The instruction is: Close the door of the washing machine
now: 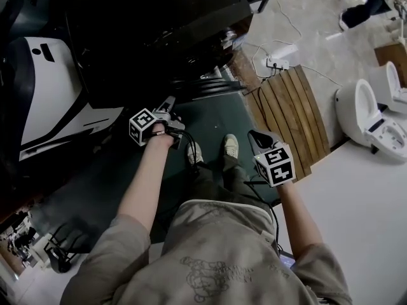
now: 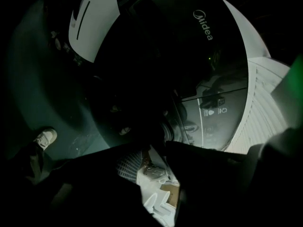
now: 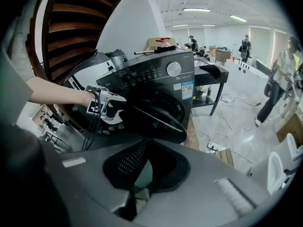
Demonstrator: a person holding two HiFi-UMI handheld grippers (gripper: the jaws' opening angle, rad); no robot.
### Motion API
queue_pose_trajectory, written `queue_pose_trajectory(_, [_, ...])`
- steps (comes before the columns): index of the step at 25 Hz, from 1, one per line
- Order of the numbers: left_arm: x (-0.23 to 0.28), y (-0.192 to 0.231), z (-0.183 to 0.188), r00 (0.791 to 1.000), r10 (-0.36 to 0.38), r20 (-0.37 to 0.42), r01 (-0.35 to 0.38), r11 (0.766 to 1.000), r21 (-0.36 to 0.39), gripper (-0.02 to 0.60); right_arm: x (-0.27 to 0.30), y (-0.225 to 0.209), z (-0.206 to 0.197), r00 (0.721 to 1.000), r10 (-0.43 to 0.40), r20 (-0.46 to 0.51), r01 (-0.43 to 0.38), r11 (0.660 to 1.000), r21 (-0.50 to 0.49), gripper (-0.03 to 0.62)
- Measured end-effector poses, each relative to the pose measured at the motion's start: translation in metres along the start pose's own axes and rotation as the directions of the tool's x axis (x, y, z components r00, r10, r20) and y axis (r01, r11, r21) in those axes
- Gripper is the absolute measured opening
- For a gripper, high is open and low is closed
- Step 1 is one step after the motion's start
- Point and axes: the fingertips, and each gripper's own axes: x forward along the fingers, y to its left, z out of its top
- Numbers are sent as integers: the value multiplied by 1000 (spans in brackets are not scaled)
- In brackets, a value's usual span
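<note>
At 12 o'clock in the head view stands the dark washing machine (image 1: 159,30), and the person's 2 shoes (image 1: 230,146) rest on the green floor (image 1: 216,116) below it. Seen from the right gripper view, the machine's round door (image 3: 156,116) is swung out from the front, partly open.

The left gripper (image 1: 168,104), at 10 o'clock from the shoes, points at the door's rim. Its own view is filled with dark door glass, and its jaws stand a little apart with nothing clearly caught between them. Whether the tips touch the rim cannot be told.

The right gripper (image 1: 259,136) hangs at 3 o'clock from the shoes, well apart from the machine. Its grey jaws meet at the tips and hold nothing.

A slatted wooden board (image 1: 289,116) lies at 2 o'clock from the shoes, with 2 white toilets (image 1: 365,116) beyond it toward 3 o'clock.
</note>
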Motion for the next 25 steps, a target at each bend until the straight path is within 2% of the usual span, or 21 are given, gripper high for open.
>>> queue_pose_trajectory(4, [11,-11,9,999,-27,19,28,998,-52,166,4,0,3,1000,-1,-3,1,1000,-1,29])
queue_pose_trajectory(8, [21,-21,23,995,-64,81,72,992,-101,167,7,4,13,1000,4,3,-4,1000,-16,29])
queue_pose_trajectory(12, [25,-24,30,987,-91,134,118,971,-207,161,8,9,16,1000,7,-1,-7,999,-36,29])
queue_pose_trajectory(14, [24,-25,30,982,-119,149,152,960,-236,152,9,11,17,1000,8,-2,-8,999,-44,29])
queue_pose_trajectory(18, [22,-26,27,984,-141,113,157,976,-153,148,7,15,18,1000,5,-6,-5,998,-55,29])
queue_pose_trajectory(20, [15,-27,29,986,-132,99,143,983,-112,119,5,18,20,1000,4,-3,-4,998,-63,29])
queue_pose_trajectory(25, [-5,-35,25,990,-138,35,139,990,-15,104,-3,30,35,1000,-9,20,12,992,-128,29])
